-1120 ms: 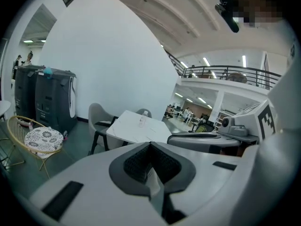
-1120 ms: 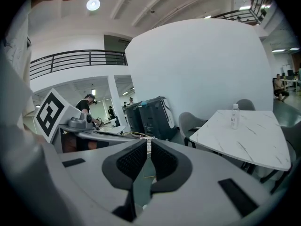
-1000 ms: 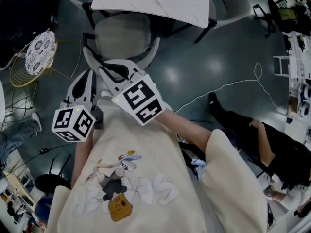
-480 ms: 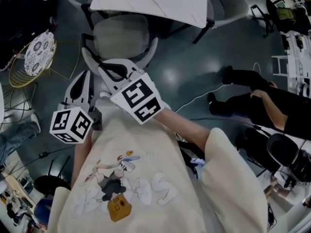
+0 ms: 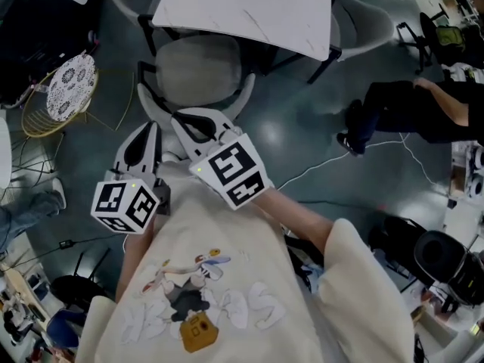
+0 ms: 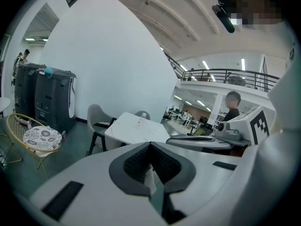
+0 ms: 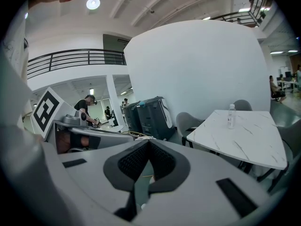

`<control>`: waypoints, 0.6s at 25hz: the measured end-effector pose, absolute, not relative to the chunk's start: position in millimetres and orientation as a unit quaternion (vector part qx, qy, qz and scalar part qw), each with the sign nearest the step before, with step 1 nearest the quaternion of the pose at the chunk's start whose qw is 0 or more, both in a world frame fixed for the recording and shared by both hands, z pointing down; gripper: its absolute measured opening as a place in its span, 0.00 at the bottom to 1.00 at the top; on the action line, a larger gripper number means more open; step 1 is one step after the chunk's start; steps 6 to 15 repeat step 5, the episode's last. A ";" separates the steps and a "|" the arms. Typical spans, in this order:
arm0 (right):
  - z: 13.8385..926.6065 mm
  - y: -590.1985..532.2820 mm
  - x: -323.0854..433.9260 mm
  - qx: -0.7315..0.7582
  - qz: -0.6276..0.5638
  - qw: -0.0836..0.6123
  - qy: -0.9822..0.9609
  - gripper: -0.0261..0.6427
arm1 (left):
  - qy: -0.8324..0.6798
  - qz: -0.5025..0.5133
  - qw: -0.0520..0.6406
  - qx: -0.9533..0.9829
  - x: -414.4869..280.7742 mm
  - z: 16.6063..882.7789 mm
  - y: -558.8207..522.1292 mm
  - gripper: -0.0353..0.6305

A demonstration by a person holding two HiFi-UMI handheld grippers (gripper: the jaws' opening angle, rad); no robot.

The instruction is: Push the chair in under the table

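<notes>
The chair (image 5: 198,65) stands at the upper centre of the head view. Its grey seat lies partly beneath the near edge of the white marble-patterned table (image 5: 242,6), and its curved pale backrest is on the side nearer the person. Just below that backrest are the two grippers. The left gripper (image 5: 151,125) is a little left of centre and the right gripper (image 5: 177,116) is beside it, its tip over the backrest rim. Whether either tip touches the chair cannot be told. In each gripper view the jaws are closed together at the tips, with nothing gripped between the dark pads. Below them in the frame sit their marker cubes, the left cube (image 5: 125,206) and the right cube (image 5: 236,174). A clear bottle (image 7: 230,116) stands on the tabletop in the right gripper view. At the upper left of the head view is a gold wire seat with a patterned round cushion (image 5: 69,87). A thin cable (image 5: 325,161) trails across the dark floor to the right of centre, and a person in dark clothes (image 5: 423,112) is at the right edge.
</notes>
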State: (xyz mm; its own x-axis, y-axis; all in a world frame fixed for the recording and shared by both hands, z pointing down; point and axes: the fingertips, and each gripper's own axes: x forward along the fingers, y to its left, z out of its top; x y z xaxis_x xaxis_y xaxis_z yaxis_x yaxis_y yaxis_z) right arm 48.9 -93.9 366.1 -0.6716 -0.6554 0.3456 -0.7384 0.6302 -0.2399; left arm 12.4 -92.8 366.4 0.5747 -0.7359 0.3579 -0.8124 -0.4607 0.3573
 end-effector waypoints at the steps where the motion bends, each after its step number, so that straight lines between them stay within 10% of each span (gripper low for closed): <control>1: 366.2 -94.4 50.5 0.391 0.184 0.114 -0.894 0.05 | -0.452 0.078 0.251 0.852 14.2 365.9 -93.1 0.07; 15: 361.0 -99.0 51.6 0.399 0.185 0.111 -0.891 0.05 | -0.445 0.080 0.251 0.856 15.5 359.6 -97.4 0.07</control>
